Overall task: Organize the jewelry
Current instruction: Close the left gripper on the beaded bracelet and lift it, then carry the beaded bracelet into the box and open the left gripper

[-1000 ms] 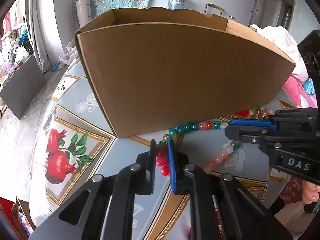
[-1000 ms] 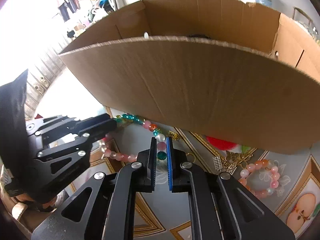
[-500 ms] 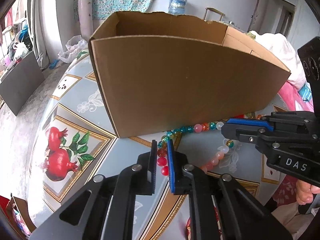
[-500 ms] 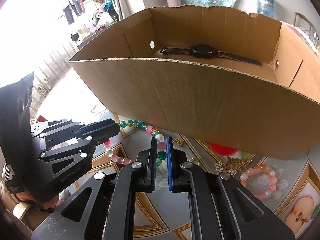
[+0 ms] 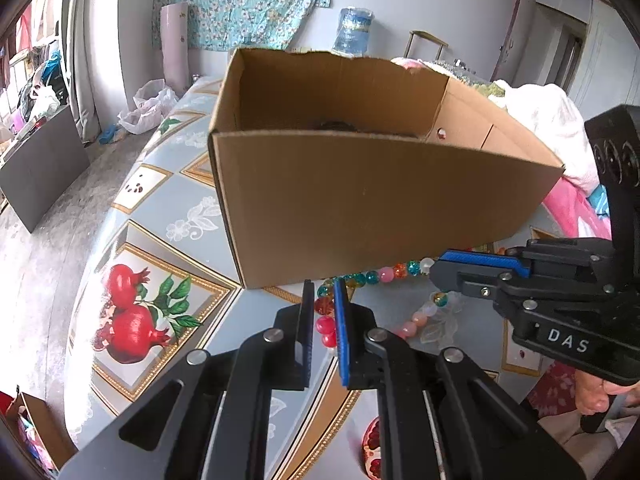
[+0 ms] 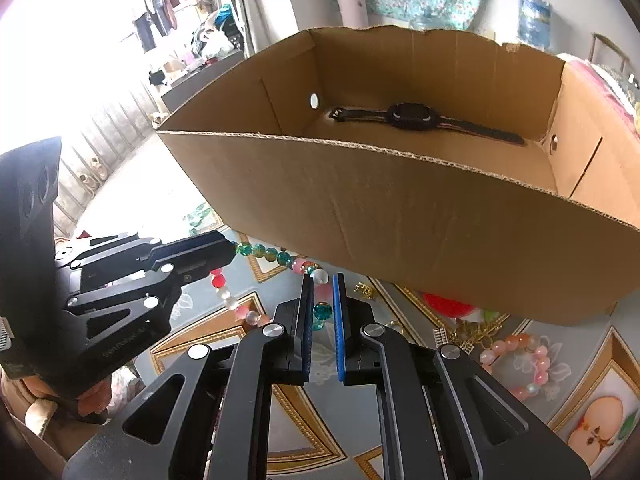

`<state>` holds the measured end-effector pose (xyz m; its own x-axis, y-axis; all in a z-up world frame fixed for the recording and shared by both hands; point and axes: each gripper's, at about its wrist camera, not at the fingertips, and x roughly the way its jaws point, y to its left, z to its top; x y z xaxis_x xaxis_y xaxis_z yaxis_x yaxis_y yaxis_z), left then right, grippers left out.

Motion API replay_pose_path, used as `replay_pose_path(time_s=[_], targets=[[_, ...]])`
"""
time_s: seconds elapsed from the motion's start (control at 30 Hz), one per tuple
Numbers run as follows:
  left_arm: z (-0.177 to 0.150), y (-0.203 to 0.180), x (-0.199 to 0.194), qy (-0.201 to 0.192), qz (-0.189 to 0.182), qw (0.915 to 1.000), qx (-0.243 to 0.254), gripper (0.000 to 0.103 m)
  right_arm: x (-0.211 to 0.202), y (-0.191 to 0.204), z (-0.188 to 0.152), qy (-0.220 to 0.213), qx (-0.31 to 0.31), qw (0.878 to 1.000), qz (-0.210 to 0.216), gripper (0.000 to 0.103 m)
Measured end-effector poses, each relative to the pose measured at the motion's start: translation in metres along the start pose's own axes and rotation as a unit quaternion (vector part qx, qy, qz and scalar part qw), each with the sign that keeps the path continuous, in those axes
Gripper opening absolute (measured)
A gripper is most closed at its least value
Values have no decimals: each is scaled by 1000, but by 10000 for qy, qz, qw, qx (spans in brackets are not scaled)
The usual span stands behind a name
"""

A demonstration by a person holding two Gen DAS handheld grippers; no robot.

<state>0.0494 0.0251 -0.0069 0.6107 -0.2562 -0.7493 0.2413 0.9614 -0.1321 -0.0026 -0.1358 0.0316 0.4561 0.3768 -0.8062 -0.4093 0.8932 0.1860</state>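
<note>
A beaded necklace (image 5: pixel 384 274) of teal, pink, orange and red beads hangs stretched between both grippers, lifted above the table in front of a cardboard box (image 5: pixel 360 200). My left gripper (image 5: pixel 322 296) is shut on its red and teal beads. My right gripper (image 6: pixel 321 292) is shut on the necklace (image 6: pixel 276 256) near a teal bead; it also shows in the left wrist view (image 5: pixel 436 270). The left gripper shows in the right wrist view (image 6: pixel 224 254). A black wristwatch (image 6: pixel 416 118) lies inside the box (image 6: pixel 400 216).
A pink bead bracelet (image 6: pixel 524 364) and a gold chain piece (image 6: pixel 464 334) lie on the patterned tablecloth (image 5: pixel 168 216) right of the box's near wall. A small gold item (image 6: pixel 362 289) lies under the box edge. The table's left edge drops to the floor.
Both grippers have risen with the necklace held between them, so the box's inside and the watch now show. The box looks lower and farther in both views.
</note>
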Motion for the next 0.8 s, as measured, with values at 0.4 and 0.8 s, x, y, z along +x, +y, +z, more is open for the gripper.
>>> replay_pose_path(time_s=[0.4, 0.8], targets=[[1, -3, -40, -318, -113, 9994, 112, 9, -24, 12, 0, -311, -119, 9994, 17, 7], [29, -19, -106, -920, -403, 9943, 369, 9, -91, 27, 13, -1334, -309, 9904, 175, 7]])
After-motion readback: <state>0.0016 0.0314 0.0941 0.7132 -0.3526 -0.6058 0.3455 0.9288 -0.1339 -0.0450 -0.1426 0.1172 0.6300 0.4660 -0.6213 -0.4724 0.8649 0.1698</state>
